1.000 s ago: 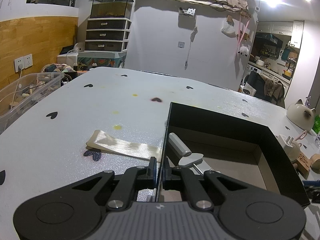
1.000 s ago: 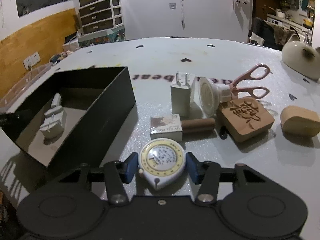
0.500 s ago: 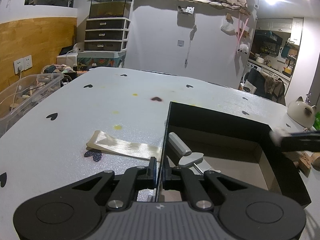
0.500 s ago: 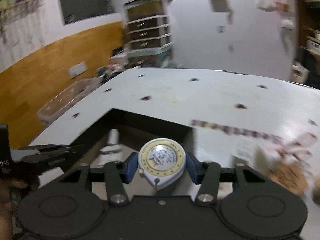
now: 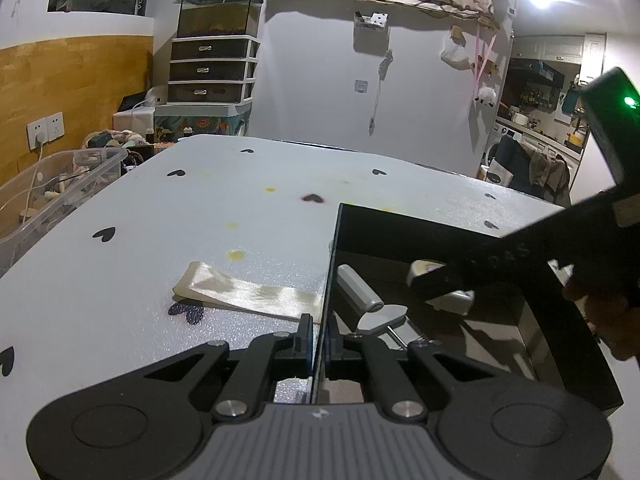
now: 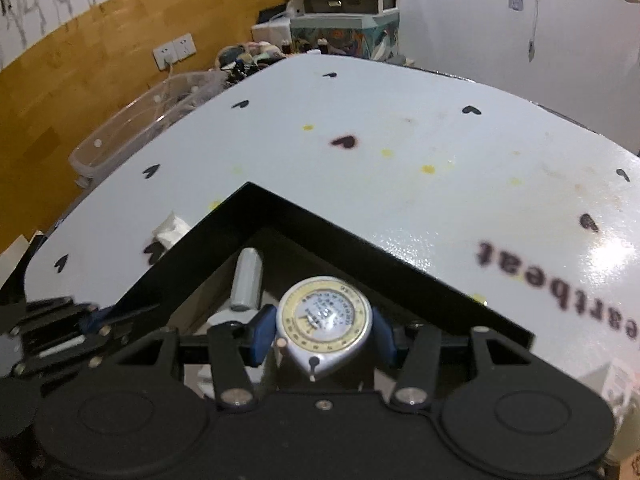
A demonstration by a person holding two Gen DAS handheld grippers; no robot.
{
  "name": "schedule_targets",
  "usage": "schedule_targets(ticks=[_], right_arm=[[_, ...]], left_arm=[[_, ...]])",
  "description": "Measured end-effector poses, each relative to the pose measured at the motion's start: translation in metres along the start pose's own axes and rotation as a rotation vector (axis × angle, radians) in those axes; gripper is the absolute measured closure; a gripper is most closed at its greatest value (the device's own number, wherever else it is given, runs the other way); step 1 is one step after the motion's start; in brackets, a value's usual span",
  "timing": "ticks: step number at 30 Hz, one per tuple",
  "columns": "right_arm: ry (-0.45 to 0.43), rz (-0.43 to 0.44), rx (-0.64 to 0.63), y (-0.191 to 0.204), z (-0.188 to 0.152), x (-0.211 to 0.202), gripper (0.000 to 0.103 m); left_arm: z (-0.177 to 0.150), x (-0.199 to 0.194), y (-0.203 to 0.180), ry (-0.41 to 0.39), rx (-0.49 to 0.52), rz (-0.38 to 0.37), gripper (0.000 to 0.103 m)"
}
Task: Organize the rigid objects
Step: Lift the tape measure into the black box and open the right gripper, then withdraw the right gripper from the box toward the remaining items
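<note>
A black open box [image 5: 420, 232] stands on the white table. My left gripper [image 5: 319, 338] is shut on the box's left wall [image 5: 326, 300], one finger on each side. A grey cylinder [image 5: 354, 292] and a grey metal tool [image 5: 382, 316] lie inside the box. My right gripper [image 6: 322, 334] is shut on a round white and yellow tape measure [image 6: 322, 320] and holds it over the box interior, above the cylinder [image 6: 247, 280]. In the left wrist view the right gripper's body [image 5: 520, 256] reaches in from the right with the tape measure [image 5: 424, 270] at its tip.
A cream ribbon [image 5: 248, 292] lies on the table left of the box. A clear plastic bin [image 5: 52, 188] stands off the table's left edge. The table [image 6: 360, 120] has black heart marks and yellow spots. A drawer unit [image 5: 210, 68] stands by the far wall.
My right gripper has carried the tape measure leftward from the cluttered table area to over the box. My left gripper has stayed clamped on the box wall.
</note>
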State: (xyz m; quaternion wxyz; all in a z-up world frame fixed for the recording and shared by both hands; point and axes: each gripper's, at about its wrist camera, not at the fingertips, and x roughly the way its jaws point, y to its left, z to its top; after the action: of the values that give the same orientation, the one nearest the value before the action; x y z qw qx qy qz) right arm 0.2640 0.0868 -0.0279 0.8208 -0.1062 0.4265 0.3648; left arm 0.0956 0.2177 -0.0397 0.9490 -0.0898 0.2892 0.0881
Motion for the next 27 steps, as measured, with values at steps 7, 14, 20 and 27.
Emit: schedule_targets(ticks=[7,14,20,27], right_arm=[[0.016,0.007,0.039,-0.002,0.004,0.006,0.045],[0.007,0.011,0.05,-0.005,-0.004,-0.008,0.037],[-0.003,0.009,0.058,-0.006,-0.009,-0.02,0.034],[-0.017,-0.001,0.07,-0.009,-0.014,-0.032,0.03]], left_arm=[[0.0,0.0,0.0,0.0,0.0,0.0,0.099],[0.0,0.0,-0.002,0.001,-0.002,0.005,0.098],[0.001,0.001,-0.002,0.004,-0.007,0.006,0.098],[0.001,0.001,-0.001,0.004,-0.01,0.007,0.098]])
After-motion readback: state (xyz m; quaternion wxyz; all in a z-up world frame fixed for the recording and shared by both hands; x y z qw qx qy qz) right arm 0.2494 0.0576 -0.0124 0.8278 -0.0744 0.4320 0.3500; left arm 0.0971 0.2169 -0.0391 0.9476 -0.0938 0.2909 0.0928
